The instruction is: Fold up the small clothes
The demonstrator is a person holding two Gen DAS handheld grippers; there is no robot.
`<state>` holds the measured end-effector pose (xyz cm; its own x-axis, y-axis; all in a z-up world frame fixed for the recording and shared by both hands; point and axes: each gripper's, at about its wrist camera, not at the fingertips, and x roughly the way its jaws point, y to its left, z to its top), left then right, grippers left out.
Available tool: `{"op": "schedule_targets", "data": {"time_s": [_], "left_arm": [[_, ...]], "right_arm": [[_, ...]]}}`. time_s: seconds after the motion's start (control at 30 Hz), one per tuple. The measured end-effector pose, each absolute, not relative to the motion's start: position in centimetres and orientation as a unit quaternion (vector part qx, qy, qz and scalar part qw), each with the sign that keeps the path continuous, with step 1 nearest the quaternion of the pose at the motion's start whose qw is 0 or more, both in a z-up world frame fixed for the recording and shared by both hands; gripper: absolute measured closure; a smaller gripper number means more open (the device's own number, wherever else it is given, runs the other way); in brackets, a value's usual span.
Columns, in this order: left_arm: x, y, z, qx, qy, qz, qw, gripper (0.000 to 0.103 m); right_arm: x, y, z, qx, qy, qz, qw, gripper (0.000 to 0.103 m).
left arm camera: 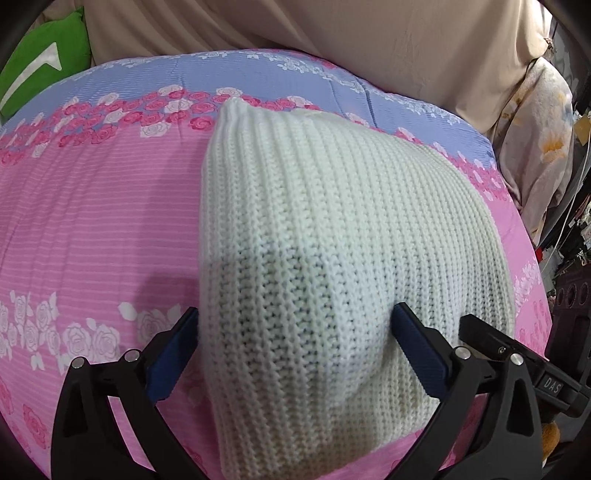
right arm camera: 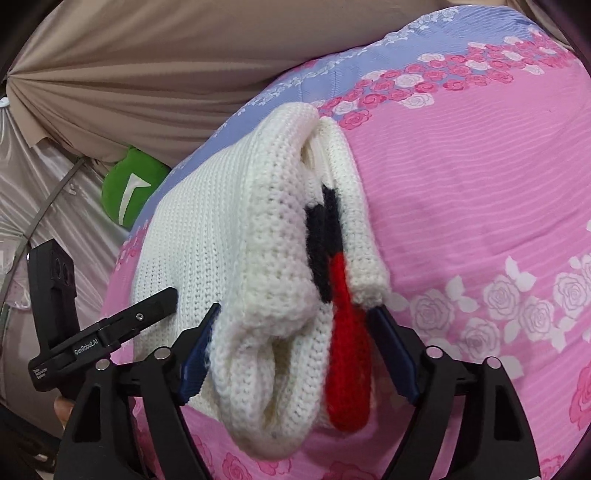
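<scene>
A folded white knit sweater [left arm camera: 332, 229] lies on a pink and blue floral bed cover [left arm camera: 92, 229]. My left gripper [left arm camera: 297, 319] is open, its blue pads straddling the sweater's near end. In the right wrist view the sweater [right arm camera: 207, 236] shows its folded edge, with black and red knit patches [right arm camera: 343, 332] between the layers. My right gripper [right arm camera: 295, 317] is open, its fingers either side of the thick folded edge. The other gripper's body [right arm camera: 110, 332] shows at the left of that view.
A green cushion [left arm camera: 40, 70] sits at the bed's far left corner, also in the right wrist view [right arm camera: 129, 188]. Beige curtains [left arm camera: 332, 26] hang behind the bed. Patterned fabric and clutter [left arm camera: 535, 129] stand at the right edge.
</scene>
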<state>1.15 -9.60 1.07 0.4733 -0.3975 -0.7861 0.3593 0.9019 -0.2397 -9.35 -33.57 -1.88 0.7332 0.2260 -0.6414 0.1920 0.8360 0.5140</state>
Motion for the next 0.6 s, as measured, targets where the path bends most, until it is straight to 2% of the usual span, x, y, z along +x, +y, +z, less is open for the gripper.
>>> {"op": "schedule_targets", "data": {"time_s": [0.07,0.23,0.6], "left_arm": [[1.4,-9.8,0.9,-0.023,0.464,-0.223,0.857,0.005],[1.9,-10.1,0.2,-0.04,0.465,-0.233,0.853,0.005],[2.1,-10.6,-0.2,-0.036,0.44,-0.258,0.859,0.005]], "right_arm": [[-9.1,-33.3,-1.8,0.279,0.362,0.012,0.889,0.016],[-8.7,-32.9,-1.8,0.268,0.356,0.016,0.895,0.014],[-8.1,-34.8,-2.2,0.307,0.342,0.05,0.887,0.013]]}}
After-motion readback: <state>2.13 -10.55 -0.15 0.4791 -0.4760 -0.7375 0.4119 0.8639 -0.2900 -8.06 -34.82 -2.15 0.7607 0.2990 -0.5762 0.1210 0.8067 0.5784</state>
